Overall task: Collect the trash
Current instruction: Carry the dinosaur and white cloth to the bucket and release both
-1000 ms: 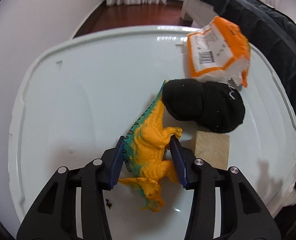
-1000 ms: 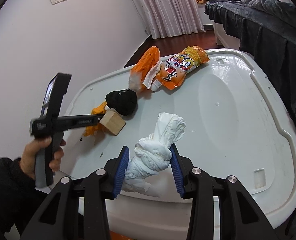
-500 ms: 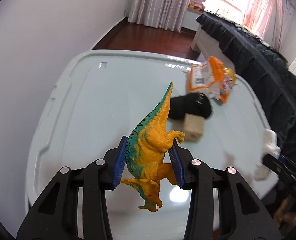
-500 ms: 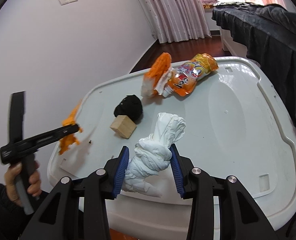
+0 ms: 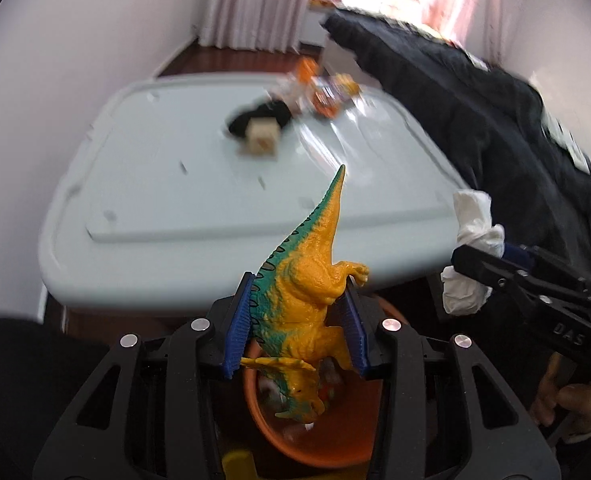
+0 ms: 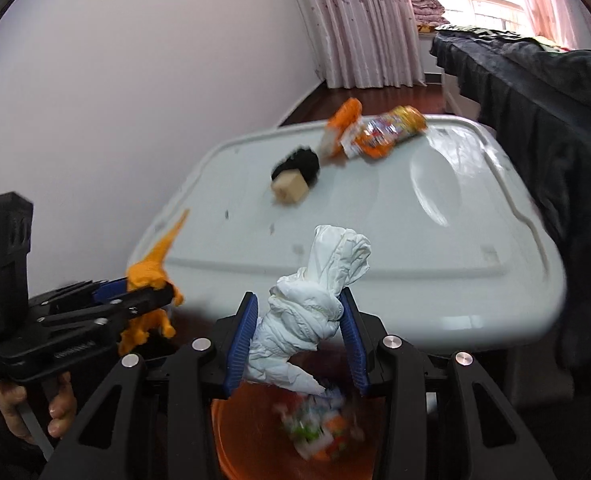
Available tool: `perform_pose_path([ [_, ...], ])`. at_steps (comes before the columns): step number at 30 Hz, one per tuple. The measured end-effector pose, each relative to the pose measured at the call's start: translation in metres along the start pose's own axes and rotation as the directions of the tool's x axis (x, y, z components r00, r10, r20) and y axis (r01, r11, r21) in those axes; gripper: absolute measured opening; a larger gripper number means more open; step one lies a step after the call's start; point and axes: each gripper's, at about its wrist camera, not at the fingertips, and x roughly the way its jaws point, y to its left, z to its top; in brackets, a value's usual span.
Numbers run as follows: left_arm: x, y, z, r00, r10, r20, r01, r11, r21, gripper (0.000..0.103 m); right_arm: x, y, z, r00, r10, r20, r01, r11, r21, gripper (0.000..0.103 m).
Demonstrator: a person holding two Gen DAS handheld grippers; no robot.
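Observation:
My left gripper [image 5: 295, 328] is shut on an orange and green toy dinosaur [image 5: 307, 280], head down, tail up. It hangs over an orange bucket [image 5: 315, 440] below the table's near edge. My right gripper [image 6: 297, 338] is shut on a knotted wad of white tissue [image 6: 311, 304], also above the orange bucket [image 6: 255, 440], which holds mixed scraps. In the right wrist view the left gripper [image 6: 143, 292] with the dinosaur [image 6: 151, 276] shows at the left. In the left wrist view the right gripper [image 5: 475, 256] and the tissue [image 5: 471, 240] sit at the right.
On the white table [image 6: 415, 240] lie a wooden block [image 6: 289, 189], a black sock ball [image 6: 301, 160] and orange snack wrappers [image 6: 379, 130]. A dark cloth-covered sofa [image 6: 555, 120] runs along the right side. A hand [image 6: 59, 404] grips the left handle.
Both grippers pulled back from the table with their loads, off its near edge, and now hang over the orange bucket. The dinosaur was lifted off the tabletop.

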Motion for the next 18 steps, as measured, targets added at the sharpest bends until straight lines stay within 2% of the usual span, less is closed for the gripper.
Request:
perform_pose_path([
  [2,0.009,-0.003,-0.018,0.999,-0.008,-0.048,0.008,1.000,0.000,0.040,-0.003,0.003,-0.022,0.999,-0.015,-0.034,0.015,1.000,0.015,0.041],
  [7,0.020,-0.011,-0.047,0.994,-0.007,-0.112,0.009,1.000,0.017,0.040,0.003,0.005,-0.057,0.993,-0.060,-0.102,0.062,0.998,0.012,0.041],
  [12,0.034,-0.004,-0.052,0.986,-0.011,-0.164,0.011,1.000,-0.006,0.040,0.016,-0.007,-0.061,0.989,-0.053,-0.141,0.062,0.996,0.059,0.041],
  [18,0.048,0.000,-0.060,0.976,-0.016,-0.219,0.012,1.000,-0.017,0.040,0.036,-0.010,-0.064,0.981,-0.030,-0.191,0.043,0.997,0.061,0.041],
])
